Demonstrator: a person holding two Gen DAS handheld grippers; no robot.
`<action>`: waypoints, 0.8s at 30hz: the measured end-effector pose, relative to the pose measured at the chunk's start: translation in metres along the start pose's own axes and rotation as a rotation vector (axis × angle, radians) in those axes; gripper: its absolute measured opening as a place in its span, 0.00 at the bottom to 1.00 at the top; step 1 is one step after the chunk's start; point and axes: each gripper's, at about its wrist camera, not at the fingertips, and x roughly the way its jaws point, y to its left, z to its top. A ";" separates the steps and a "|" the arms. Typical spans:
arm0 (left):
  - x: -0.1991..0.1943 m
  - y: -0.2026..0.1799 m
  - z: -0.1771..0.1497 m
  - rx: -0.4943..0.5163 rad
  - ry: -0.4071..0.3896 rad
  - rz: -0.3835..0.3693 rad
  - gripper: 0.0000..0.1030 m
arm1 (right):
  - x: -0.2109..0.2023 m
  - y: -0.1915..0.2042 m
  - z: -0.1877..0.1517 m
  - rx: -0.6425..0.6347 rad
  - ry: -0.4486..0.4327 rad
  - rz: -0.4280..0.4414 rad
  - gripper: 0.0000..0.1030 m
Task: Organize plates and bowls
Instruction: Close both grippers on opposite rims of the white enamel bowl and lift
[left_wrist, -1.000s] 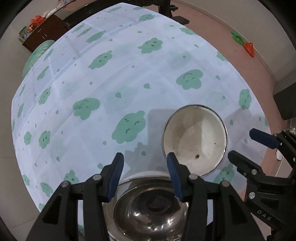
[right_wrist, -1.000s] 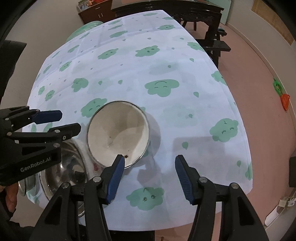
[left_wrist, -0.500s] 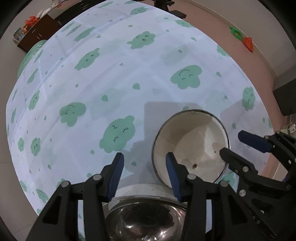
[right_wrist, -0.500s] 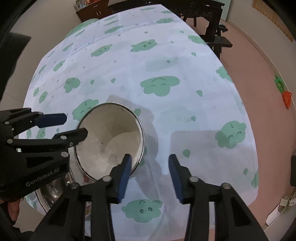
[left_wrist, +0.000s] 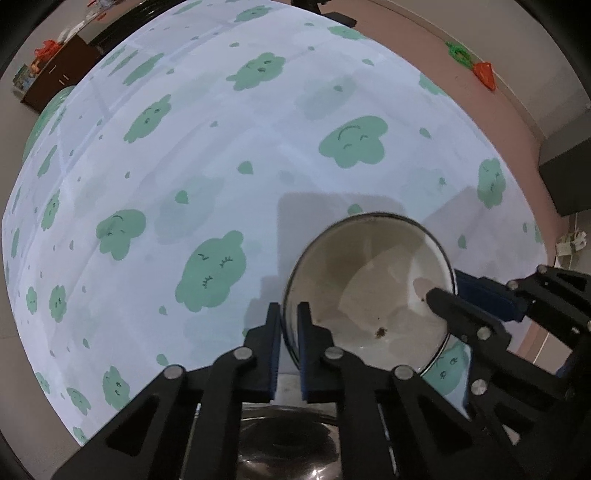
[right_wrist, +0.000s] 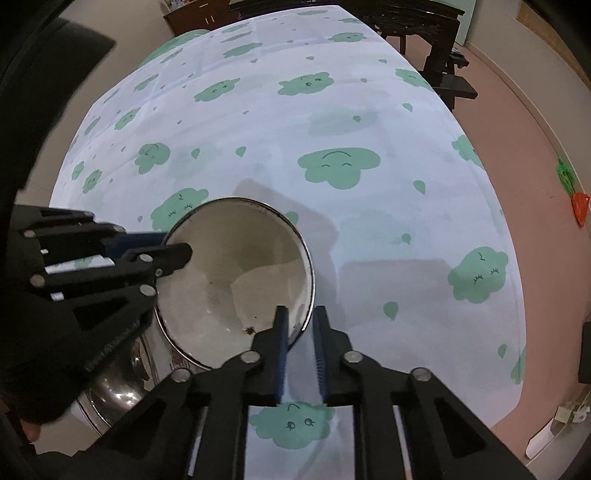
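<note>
The steel bowl (left_wrist: 284, 448) is largely hidden. In the left wrist view only a dark, reflective arc of it shows between the gripper arms at the bottom edge; in the right wrist view it is a polished curved wall (right_wrist: 118, 387) cut off behind the left gripper body. Its full outline cannot be made out. What it rests on is not visible.

The cream bowl (left_wrist: 369, 291) is the landmark. It is round and deep, with a thin dark rim and a matte off-white interior marked by brownish stains and one dark speck near the bottom. It sits near the close edge of the tablecloth (left_wrist: 221, 155), just beside the steel bowl. Whether its base touches the cloth cannot be told.

The left gripper (left_wrist: 289, 332) has just been closing. Its blue-padded fingers (left_wrist: 303, 343) stand narrow and clamp the left rim wall of the cream bowl, one inside and one outside.

The right gripper (right_wrist: 300, 332) has also just been closing. Its ribbed blue pads (right_wrist: 320, 350) pinch the opposite rim wall, one inside and one outside.

The tablecloth is smooth, pale blue-white, printed with green smiling clouds and droplets, and crossed by faint fold lines. Grey shadows of the grippers lie on it beyond the cream bowl.
</note>
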 end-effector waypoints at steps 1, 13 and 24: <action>0.001 0.000 0.000 -0.003 0.001 0.001 0.05 | 0.000 -0.001 0.000 0.008 -0.002 0.006 0.13; -0.001 -0.011 0.002 0.004 -0.012 0.009 0.04 | -0.008 -0.005 -0.001 0.033 -0.016 0.017 0.11; -0.021 -0.005 0.002 -0.004 -0.045 -0.008 0.04 | -0.029 -0.007 0.004 0.028 -0.050 0.021 0.11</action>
